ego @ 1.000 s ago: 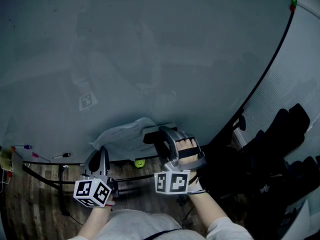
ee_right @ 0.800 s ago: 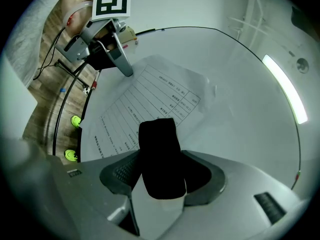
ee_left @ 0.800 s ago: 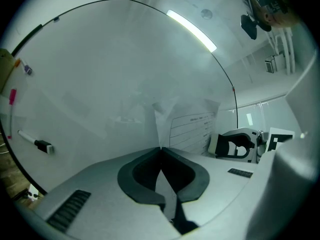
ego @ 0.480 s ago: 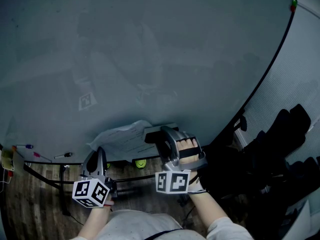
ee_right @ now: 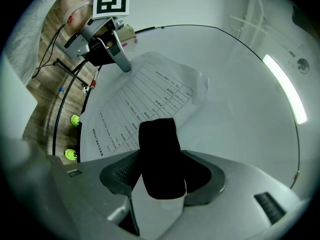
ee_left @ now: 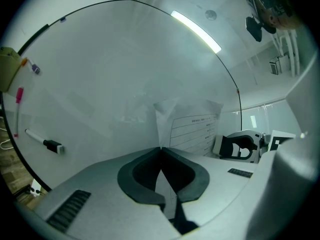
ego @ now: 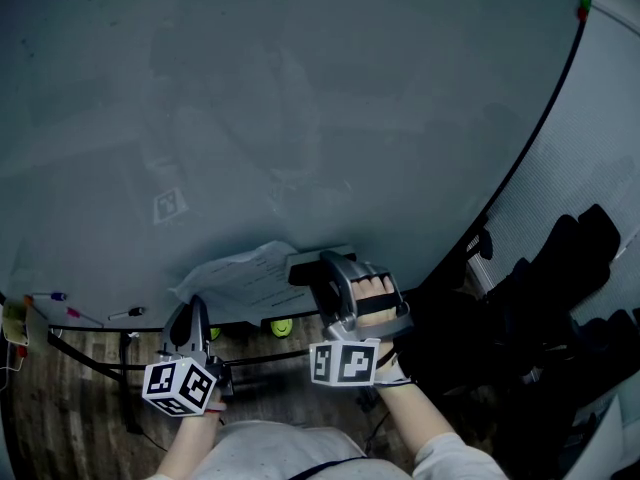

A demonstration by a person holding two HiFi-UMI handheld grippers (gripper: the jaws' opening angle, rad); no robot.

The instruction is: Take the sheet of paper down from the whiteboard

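The left gripper (ee_left: pixel 161 150) is clenched on the left corner of the white printed sheet of paper (ee_left: pixel 192 126), which lies against the pale grey whiteboard (ego: pixel 300 88). At the sheet's right edge, the right gripper (ee_right: pixel 160 171) grasps a black-and-white block (ee_right: pixel 157 144).

Left hand-held gripper (ego: pixel 197 306) and paper (ego: pixel 240 273) — nudged slightly leftward.
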